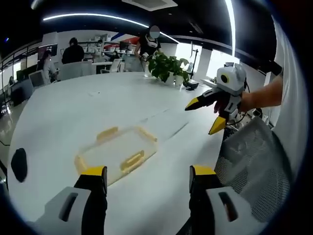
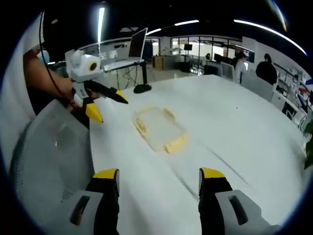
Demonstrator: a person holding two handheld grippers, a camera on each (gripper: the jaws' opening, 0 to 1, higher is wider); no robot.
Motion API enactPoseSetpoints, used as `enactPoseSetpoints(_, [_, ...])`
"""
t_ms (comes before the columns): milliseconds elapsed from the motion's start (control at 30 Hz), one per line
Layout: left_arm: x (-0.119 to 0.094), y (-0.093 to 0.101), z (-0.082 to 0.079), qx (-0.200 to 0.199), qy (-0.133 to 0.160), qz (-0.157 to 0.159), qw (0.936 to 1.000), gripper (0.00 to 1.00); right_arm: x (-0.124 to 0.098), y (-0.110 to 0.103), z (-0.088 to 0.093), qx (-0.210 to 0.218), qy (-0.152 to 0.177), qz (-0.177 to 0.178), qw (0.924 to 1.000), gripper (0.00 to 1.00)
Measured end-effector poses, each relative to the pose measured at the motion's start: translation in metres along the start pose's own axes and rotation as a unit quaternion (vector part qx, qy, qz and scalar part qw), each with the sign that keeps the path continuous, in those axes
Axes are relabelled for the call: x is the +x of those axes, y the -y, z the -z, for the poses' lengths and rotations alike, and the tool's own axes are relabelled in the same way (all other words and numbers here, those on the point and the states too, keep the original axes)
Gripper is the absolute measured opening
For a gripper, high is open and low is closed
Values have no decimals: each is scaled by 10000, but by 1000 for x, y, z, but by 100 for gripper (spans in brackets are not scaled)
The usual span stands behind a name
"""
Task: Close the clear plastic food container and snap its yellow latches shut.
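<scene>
Your left claw (image 1: 147,177) hangs wide apart and empty above the white tabletop (image 1: 73,110), with the clear rectangular plastic food container with yellow latches (image 1: 117,152) lying flat just ahead of its tips. Your right claw (image 2: 159,181) is also spread wide, holding nothing, with the container (image 2: 157,127) farther ahead. A grey mesh chair back (image 1: 254,161) stands beside the tabletop.

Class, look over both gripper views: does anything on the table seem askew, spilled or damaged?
Nothing stands out. The clear food container sits flat on the white table, its yellow latches flared outward, with no spill or damage visible.
</scene>
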State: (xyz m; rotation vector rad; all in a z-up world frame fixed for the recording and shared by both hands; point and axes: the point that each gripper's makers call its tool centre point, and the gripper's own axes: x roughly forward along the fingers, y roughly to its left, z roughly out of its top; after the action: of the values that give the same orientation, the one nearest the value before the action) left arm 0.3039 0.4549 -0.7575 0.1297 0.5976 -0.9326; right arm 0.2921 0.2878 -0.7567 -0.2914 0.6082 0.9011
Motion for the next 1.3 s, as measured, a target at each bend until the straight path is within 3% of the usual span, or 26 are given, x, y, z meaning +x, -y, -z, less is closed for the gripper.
enactPoseSetpoints(367, [-1,-14,6,258,-287,52,9992,66,14,7,-6,-216,-84,-174,9996,63])
enactPoseSetpoints(1300, [3,-44,1,743,-579,49,9955,66,38,13,-23,-880,-316,-494,9944,61])
